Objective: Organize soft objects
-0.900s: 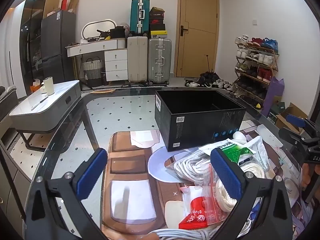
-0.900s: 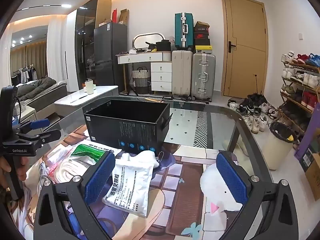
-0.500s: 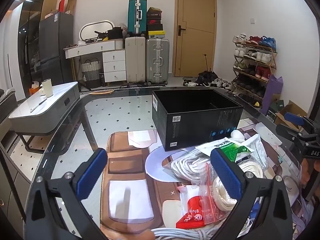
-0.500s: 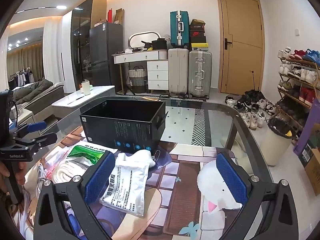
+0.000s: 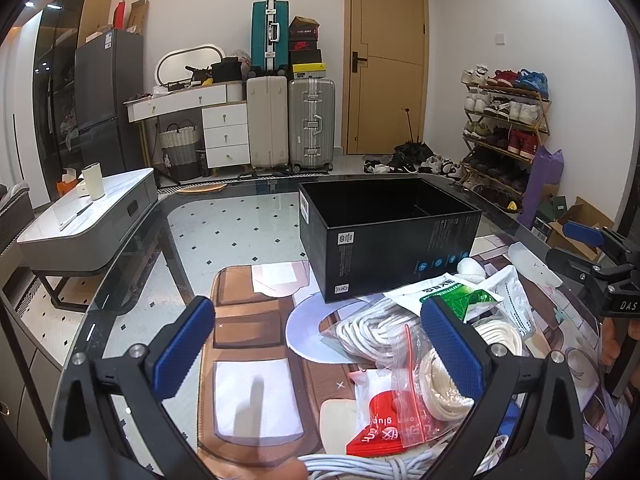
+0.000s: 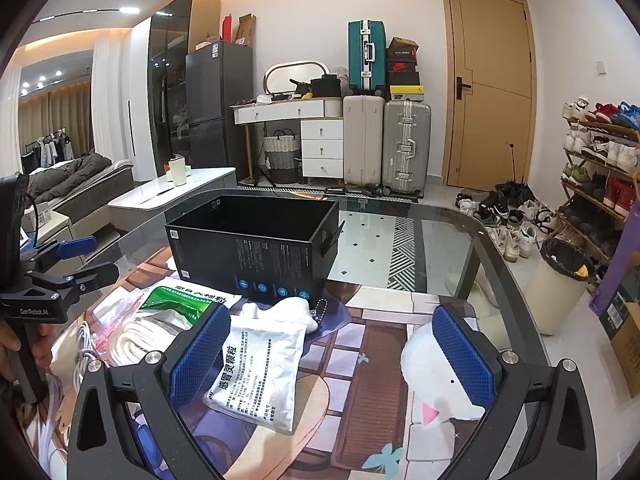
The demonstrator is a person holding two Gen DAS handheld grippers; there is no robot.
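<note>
Before the black box [image 5: 390, 240], bagged rope coils [image 5: 372, 336] and a white medicine pouch [image 6: 260, 368] lie; my left gripper [image 5: 316, 352] and right gripper [image 6: 334, 354] gape fully, holding nothing.

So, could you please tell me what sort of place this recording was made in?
Most likely a lived-in home, near the entrance: a shoe rack by the door, stacked suitcases and a fridge beyond the glass table.

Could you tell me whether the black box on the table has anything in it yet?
Empty as far as visible: the black box shows only dark bare walls.
</note>
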